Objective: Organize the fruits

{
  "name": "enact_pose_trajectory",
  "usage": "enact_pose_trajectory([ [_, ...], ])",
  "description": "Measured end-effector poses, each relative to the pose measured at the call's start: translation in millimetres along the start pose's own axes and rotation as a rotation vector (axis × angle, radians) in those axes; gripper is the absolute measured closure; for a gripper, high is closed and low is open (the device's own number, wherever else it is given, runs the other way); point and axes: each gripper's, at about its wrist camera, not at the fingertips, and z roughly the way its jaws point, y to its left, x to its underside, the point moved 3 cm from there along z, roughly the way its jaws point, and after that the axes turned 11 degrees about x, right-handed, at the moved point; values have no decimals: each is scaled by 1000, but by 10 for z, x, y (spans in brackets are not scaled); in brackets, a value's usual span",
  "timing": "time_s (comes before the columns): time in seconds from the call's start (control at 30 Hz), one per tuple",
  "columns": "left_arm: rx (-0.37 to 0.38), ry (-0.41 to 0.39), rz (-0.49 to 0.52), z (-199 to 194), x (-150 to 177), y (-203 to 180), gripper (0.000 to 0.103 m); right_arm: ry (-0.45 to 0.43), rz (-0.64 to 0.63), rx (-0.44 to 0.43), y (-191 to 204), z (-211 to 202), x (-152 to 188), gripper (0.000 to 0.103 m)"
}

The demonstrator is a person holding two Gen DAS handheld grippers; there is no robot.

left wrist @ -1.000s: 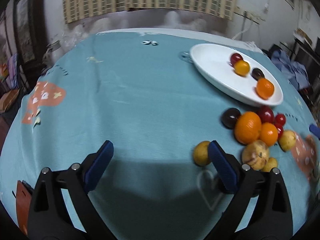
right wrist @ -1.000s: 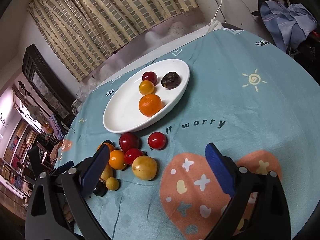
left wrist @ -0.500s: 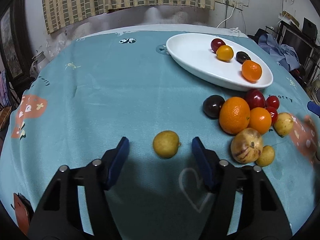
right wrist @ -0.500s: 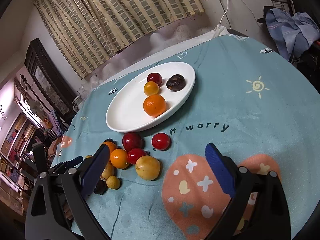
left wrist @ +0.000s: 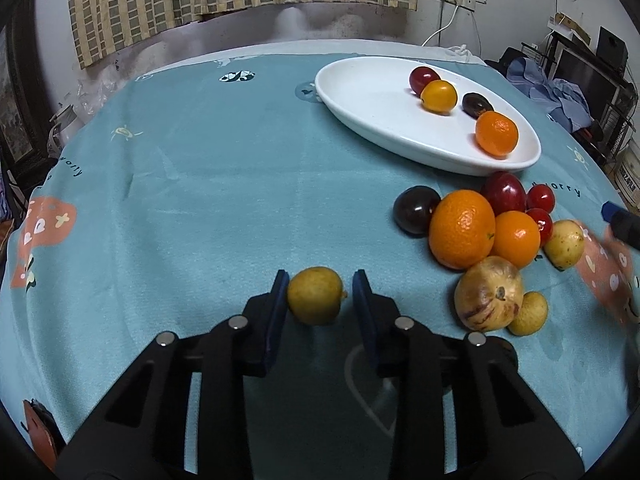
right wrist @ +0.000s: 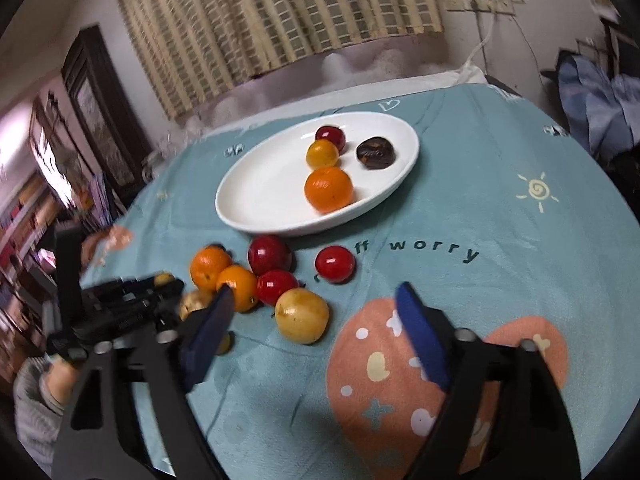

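Note:
A small yellow fruit (left wrist: pixel 315 295) lies on the teal tablecloth between the pads of my left gripper (left wrist: pixel 320 280). Its jaws are closing, and the pads meet the fruit's sides. To the right is a pile of fruit: a dark plum (left wrist: pixel 416 209), a large orange (left wrist: pixel 462 234), a smaller orange (left wrist: pixel 517 239), red ones and a speckled brownish fruit (left wrist: pixel 489 298). My right gripper (right wrist: pixel 316 296) hovers over the pile's near end. Its jaws are closing with a yellow fruit (right wrist: pixel 302 315) between the fingers, untouched. The white oval plate (right wrist: pixel 260 192) holds several fruits.
The plate (left wrist: pixel 360 92) sits at the table's far right. The left gripper and a hand in a grey sleeve (right wrist: pixel 32 400) show at the left of the right wrist view. Bare tablecloth (left wrist: pixel 180 200) spreads to the left. Clothes and furniture stand beyond the table's right edge.
The left gripper's jaws came together from wide open around the small yellow fruit. The right gripper rolled, drew closer to the pile and narrowed its jaws.

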Motion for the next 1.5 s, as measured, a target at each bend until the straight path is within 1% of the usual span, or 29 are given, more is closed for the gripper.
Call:
enact_pose_trajectory([
  [0.07, 0, 0, 0, 0, 2, -7, 70, 26, -36, -3, 70, 66, 55, 37],
  [0.2, -3, -1, 8, -7, 6, -24, 72, 44, -98, 30, 167, 157, 126, 41],
  [0.23, -7, -2, 14, -14, 15, -41, 75, 48, -104, 41, 171, 179, 136, 42],
  [0.33, -7, 0, 34, -26, 38, -89, 75, 54, -103, 56, 167, 249, 138, 43],
  [0.4, 2, 0, 30, -40, 54, -89, 75, 72, -106, 51, 173, 302, 146, 50],
  [0.47, 14, -2, 20, -54, 64, -72, 75, 97, -108, 39, 185, 354, 161, 64],
  [0.53, 23, -4, 10, -61, 68, -58, 75, 94, -92, 36, 155, 353, 161, 68],
  [0.63, 25, -21, 5, -93, 66, -54, 75, 89, -81, 27, 134, 322, 152, 69],
  [0.83, 46, -101, 11, -265, 5, -107, 75, 44, -15, -7, 8, 158, 52, 69],
  [0.9, 64, -115, 3, -307, -65, -134, 75, 15, 22, -19, -58, 69, -29, 69],
  [1.0, 87, -135, 8, -336, -281, -202, 75, -27, 55, -25, -114, -19, -245, 69],
  [1.13, 94, -144, 34, -214, -697, -386, 75, -43, 50, 5, -101, 87, -585, 69],
  [1.17, 95, -143, 43, -132, -826, -453, 75, -41, 46, 12, -80, 165, -678, 69],
  [1.23, 106, -135, 49, 16, -977, -535, 75, -41, 37, 28, -44, 314, -783, 69],
  [1.33, 114, -120, 34, 254, -1114, -561, 75, -47, 50, 44, -89, 499, -891, 69],
  [1.4, 116, -113, 21, 360, -1150, -544, 74, -41, 79, 7, -99, 609, -967, 69],
  [1.43, 114, -110, 15, 402, -1159, -526, 73, -36, 83, -18, -73, 665, -1011, 69],
  [1.5, 109, -106, 9, 463, -1158, -492, 53, -41, 71, -62, 20, 730, -1064, 67],
])
